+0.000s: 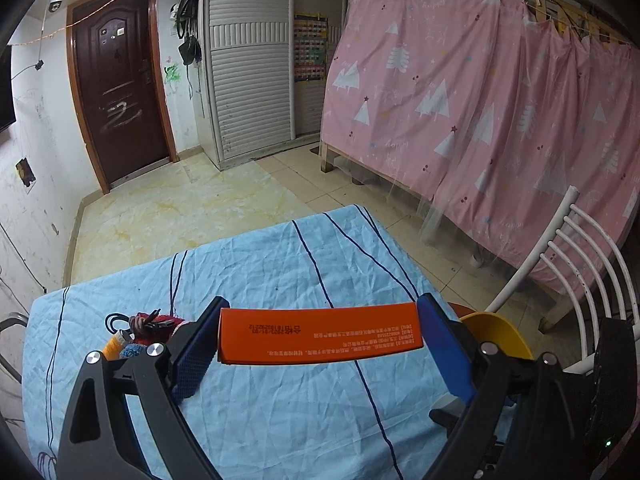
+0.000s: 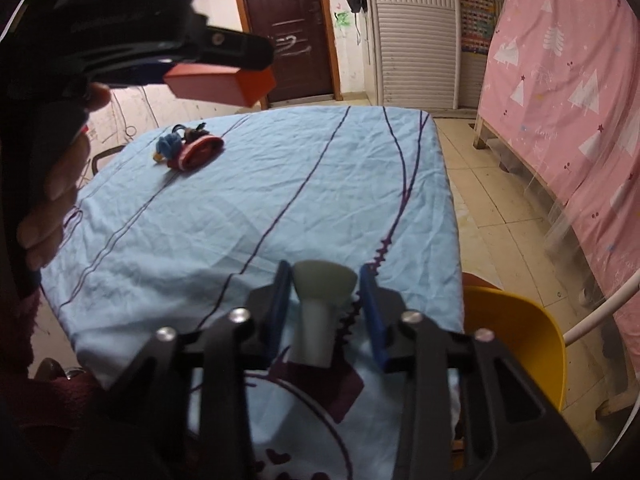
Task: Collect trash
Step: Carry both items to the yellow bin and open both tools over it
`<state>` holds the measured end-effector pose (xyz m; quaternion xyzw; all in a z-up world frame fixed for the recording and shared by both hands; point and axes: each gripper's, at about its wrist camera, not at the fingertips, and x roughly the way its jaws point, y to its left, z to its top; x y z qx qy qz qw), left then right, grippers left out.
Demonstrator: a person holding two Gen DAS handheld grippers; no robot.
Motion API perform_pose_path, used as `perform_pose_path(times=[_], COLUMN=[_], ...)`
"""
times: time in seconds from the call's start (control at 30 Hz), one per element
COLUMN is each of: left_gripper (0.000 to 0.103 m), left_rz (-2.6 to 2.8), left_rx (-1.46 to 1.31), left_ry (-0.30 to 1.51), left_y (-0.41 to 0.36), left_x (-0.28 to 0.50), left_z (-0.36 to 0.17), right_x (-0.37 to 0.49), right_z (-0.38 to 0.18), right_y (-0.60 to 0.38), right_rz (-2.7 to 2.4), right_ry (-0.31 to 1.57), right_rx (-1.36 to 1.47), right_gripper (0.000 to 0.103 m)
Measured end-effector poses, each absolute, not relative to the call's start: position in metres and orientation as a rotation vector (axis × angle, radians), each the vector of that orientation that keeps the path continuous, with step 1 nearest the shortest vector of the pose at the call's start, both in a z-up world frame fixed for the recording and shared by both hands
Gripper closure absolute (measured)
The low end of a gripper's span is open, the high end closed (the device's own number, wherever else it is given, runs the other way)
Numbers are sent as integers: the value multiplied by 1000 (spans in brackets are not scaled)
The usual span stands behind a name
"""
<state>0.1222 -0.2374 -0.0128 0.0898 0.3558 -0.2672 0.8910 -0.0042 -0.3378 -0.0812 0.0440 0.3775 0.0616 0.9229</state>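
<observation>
My left gripper (image 1: 324, 305) is shut on a long orange box (image 1: 320, 332), gripped end to end and held above the blue striped tablecloth (image 1: 280, 256). The right wrist view shows that same gripper (image 2: 236, 54) and box (image 2: 224, 84) high at the left, with a person's hand (image 2: 52, 184) behind. My right gripper (image 2: 325, 266) is low over the near edge of the cloth (image 2: 280, 184). Its blue pads (image 2: 370, 300) stand slightly apart on either side of a grey flared piece with a stem (image 2: 316, 320), and a thin gap shows at each side.
A small pile of red, blue and orange bits (image 2: 192, 148) lies at the table's far left, also visible as the pile (image 1: 140, 328) beside my left finger. A yellow rounded container (image 2: 516, 332) sits off the table's right edge. A white chair (image 1: 560, 264) and a pink curtain (image 1: 480, 100) stand to the right.
</observation>
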Motion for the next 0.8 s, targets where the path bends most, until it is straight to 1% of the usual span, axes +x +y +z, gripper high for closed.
perform_pose_path(times=[0.27, 0.53, 0.8], left_gripper=[18, 18, 18], left_rz=[-564, -612, -661], left_rx=[195, 228, 256], left_ry=[750, 736, 740], left_y=[-246, -278, -323], left_x=[121, 105, 86], left_z=[-14, -10, -12], right_x=[-8, -36, -57], right_z=[-73, -53, -55], right_y=[-357, -428, -484], right_rz=[96, -49, -170], right_ry=[724, 617, 572], right_rx=[145, 259, 351], right_gripper=[71, 71, 71])
